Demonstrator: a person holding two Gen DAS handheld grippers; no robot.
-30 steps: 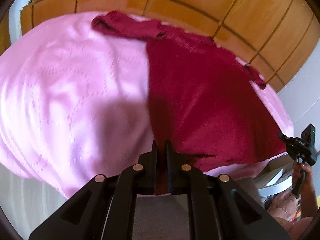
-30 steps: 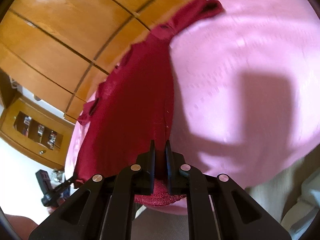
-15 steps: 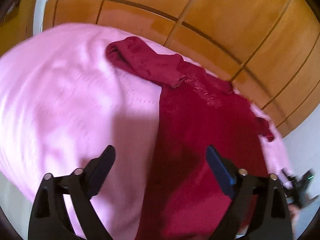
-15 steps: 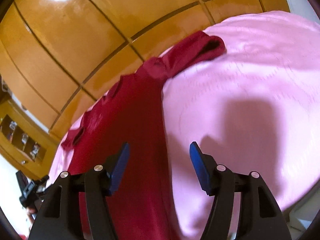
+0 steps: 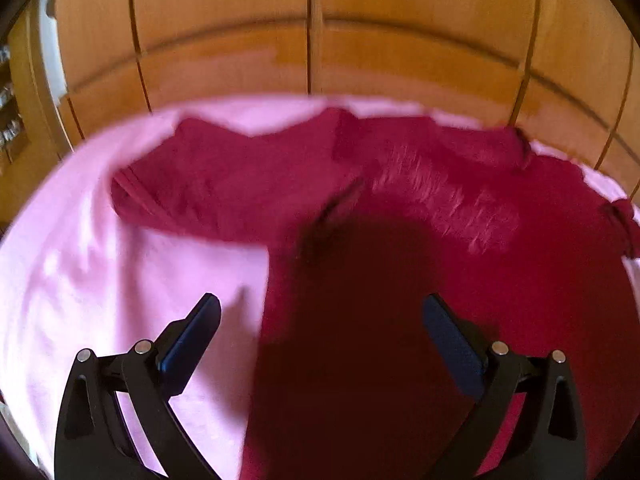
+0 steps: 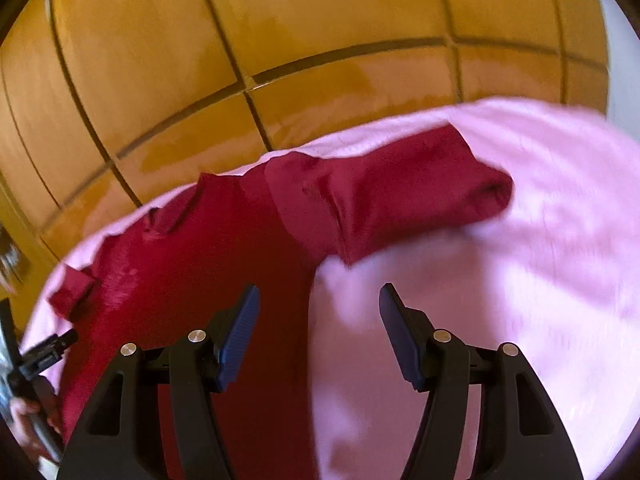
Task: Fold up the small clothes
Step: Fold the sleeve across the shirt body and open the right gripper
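Left wrist view: the left gripper (image 5: 320,312) is above the dark red garment (image 5: 400,280), its jaws spread wide and widening further, with nothing clamped between them. The garment lies flat on the pink bedspread (image 5: 100,260); one sleeve (image 5: 208,188) extends to the left across the spread. A shadow darkens the cloth directly ahead of the fingers. Wooden wardrobe panels (image 5: 320,40) stand behind the bed.

Right wrist view: the right gripper (image 6: 320,312) is released, jaws parted and empty, positioned over the garment's (image 6: 200,280) straight edge where it meets the bedspread (image 6: 520,280). The sleeve (image 6: 400,196) lies ahead to the right. At the left frame edge a hand (image 6: 24,420) holds the other gripper's handle. The picture is blurred.
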